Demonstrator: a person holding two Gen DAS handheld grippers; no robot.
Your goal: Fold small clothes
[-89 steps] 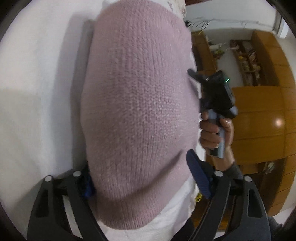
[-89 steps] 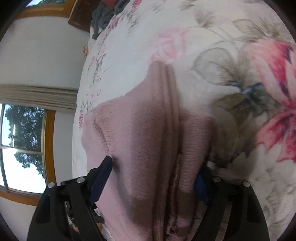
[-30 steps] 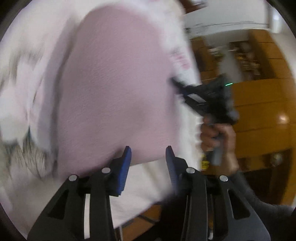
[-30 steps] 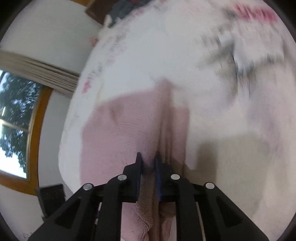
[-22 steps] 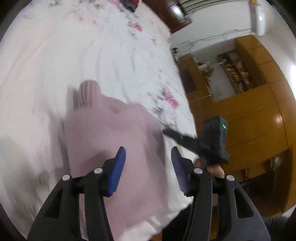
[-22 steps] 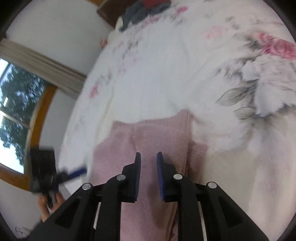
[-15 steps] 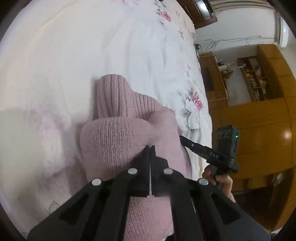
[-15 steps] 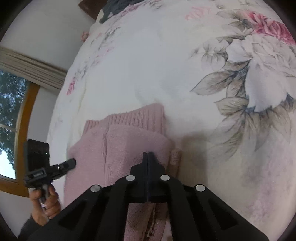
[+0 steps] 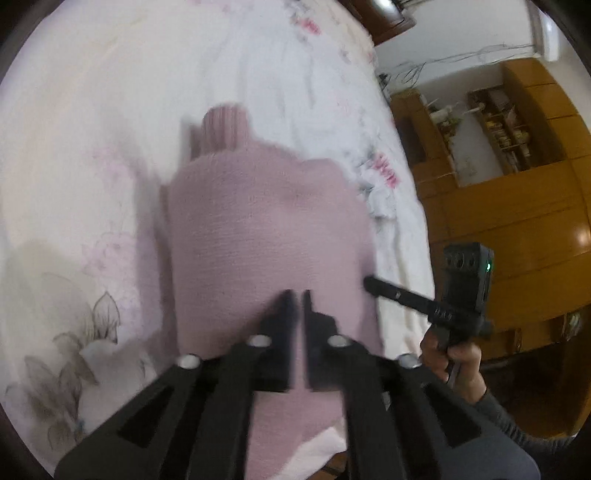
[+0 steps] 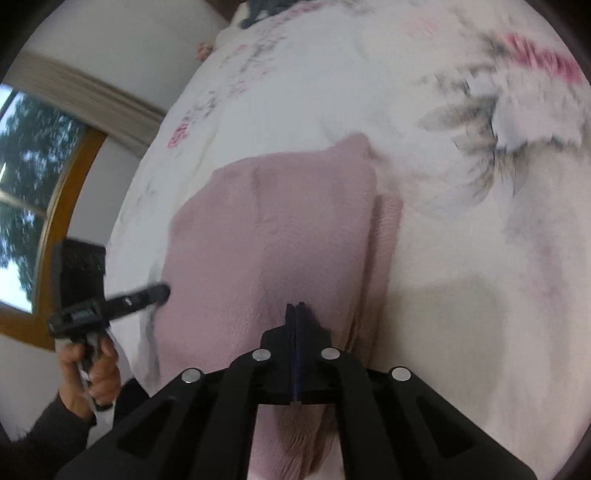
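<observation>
A white bedspread (image 9: 110,110) printed with pink and grey flowers fills most of both views and carries everything else. To one side of the bed stands a wooden cabinet (image 9: 517,229) with open shelves; on the other side a wood-framed window (image 10: 33,177) shows trees outside, with a beige curtain (image 10: 85,92) beside it. Dark clothing (image 10: 266,9) lies at the far end of the bed.

The pink knit sweater (image 9: 269,229) lies folded into a compact block near the near edge of the bedspread, its ribbed end (image 9: 221,127) projecting toward the far side in the left wrist view. In the right wrist view a second folded layer shows along its right edge.

The left gripper (image 9: 296,295) sits over the near part of the sweater with its fingers drawn almost together, a thin gap between them; no fabric is seen between the tips. The same gripper appears from outside (image 10: 159,291) at the sweater's edge, carried by a hand (image 10: 92,365) in a dark sleeve.

The right gripper (image 10: 295,308) has its jaws pressed fully together above the sweater, with nothing visible between them. Motion blur softens both views.
</observation>
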